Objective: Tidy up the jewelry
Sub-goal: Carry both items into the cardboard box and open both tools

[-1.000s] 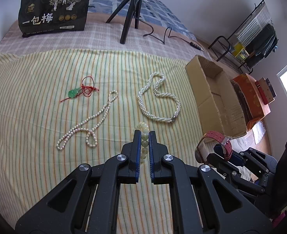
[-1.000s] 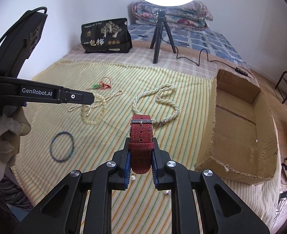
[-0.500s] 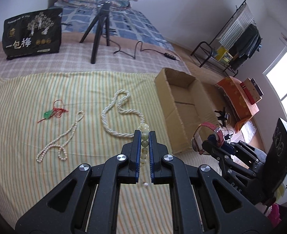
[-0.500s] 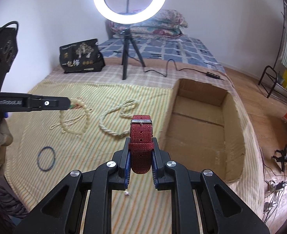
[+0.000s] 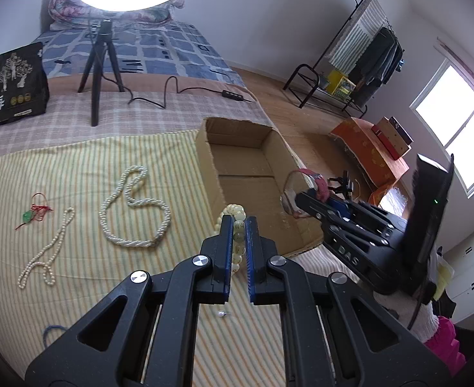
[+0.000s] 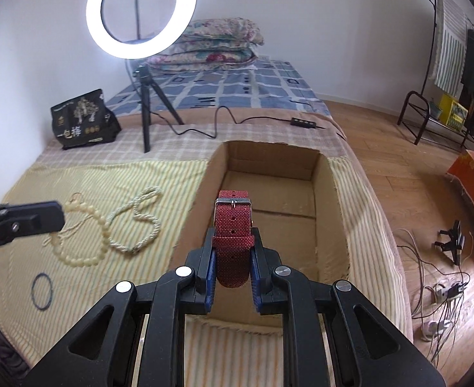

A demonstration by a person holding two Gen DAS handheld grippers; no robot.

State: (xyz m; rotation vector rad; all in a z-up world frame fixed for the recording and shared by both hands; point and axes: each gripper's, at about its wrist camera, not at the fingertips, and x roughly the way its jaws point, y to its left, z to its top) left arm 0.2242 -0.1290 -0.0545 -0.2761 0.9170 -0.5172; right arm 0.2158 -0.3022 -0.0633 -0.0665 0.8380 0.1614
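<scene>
Red woven watch strap (image 6: 232, 245), judged light and limp, is pinched mid-band by right gripper (image 6: 232, 259); pale bead bracelet (image 5: 237, 235), likely slippery, is clamped in left gripper (image 5: 238, 242).

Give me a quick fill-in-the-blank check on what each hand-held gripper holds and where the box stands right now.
1. The right hand-held gripper is shut on a red ____.
2. The left hand-held gripper is shut on a pale ____ bracelet.
3. The cardboard box is ____ inside.
4. The twisted pearl necklace lies on the ____ cloth.

Missing words: watch; bead; empty; striped
</scene>
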